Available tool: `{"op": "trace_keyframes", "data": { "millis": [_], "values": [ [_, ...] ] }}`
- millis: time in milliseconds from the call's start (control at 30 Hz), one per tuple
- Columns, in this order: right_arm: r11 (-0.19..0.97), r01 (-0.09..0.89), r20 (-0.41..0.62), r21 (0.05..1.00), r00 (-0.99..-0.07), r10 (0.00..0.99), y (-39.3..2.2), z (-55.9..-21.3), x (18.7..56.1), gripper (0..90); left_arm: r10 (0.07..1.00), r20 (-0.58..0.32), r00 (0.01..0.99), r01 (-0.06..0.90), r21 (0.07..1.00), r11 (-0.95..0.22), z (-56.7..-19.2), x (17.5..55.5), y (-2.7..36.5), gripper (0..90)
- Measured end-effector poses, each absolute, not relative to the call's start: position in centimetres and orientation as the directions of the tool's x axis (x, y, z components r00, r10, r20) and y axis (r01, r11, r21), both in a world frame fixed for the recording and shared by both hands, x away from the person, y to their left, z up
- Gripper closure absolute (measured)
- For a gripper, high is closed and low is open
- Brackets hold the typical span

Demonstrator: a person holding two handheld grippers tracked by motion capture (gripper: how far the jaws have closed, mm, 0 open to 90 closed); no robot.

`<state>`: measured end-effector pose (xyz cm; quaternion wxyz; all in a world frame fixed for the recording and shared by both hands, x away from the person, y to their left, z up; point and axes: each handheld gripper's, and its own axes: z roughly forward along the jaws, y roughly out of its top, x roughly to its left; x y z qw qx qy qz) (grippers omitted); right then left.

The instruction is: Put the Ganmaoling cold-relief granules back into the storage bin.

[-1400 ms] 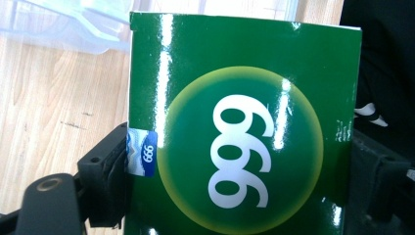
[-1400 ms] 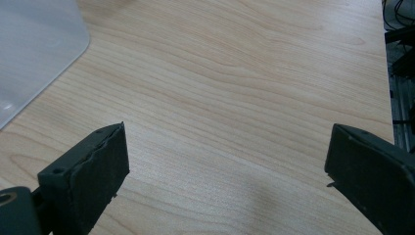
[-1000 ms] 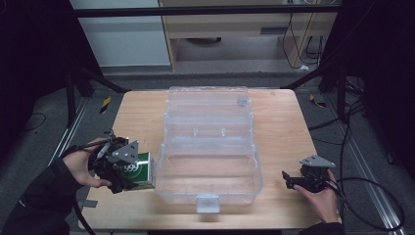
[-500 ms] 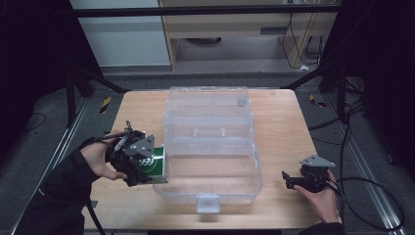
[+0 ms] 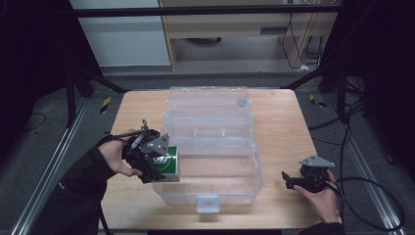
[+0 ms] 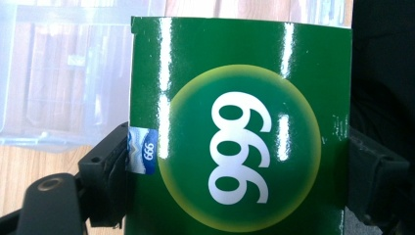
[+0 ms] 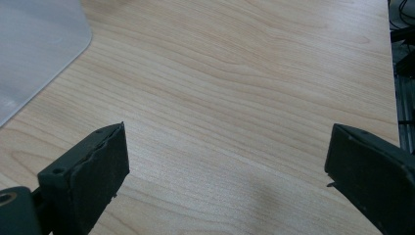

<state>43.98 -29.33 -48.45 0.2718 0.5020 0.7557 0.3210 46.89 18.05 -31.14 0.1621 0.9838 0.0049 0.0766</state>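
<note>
From the high view, the left gripper is clamped on a green box printed with "999", held at the near left corner of a clear plastic storage bin whose lid lies open at the far side. The box sits just ahead of the gripper, over the bin's left rim. The left hand wraps the gripper body from behind, the dark sleeve running back toward the near left edge of the tabletop. The right gripper rests low on the tabletop to the right of the bin, apart from it, its jaws pointing toward the bin. The right hand holds it from behind, forearm coming in from the near edge.

In the left gripper view, the green box stands between the two black jaws, both pressed against its sides. A yellow-ringed circle carries white "999" digits, turned sideways. Beyond the box, to the left, is the clear bin on wood.

In the right gripper view, the jaws are spread wide with nothing between them, bare wooden tabletop ahead. A corner of the clear bin shows at the upper left.
</note>
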Motion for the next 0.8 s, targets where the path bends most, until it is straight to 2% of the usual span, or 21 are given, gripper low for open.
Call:
{"op": "trace_keyframes", "data": {
  "millis": [800],
  "values": [
    [0.309,0.583,-0.102,0.751,-0.359,0.928,-29.3,-48.6,44.0,3.0,0.022,0.098,0.995,-0.01,0.31,-0.951,-34.7,47.7,16.4,14.4]
  ]
}}
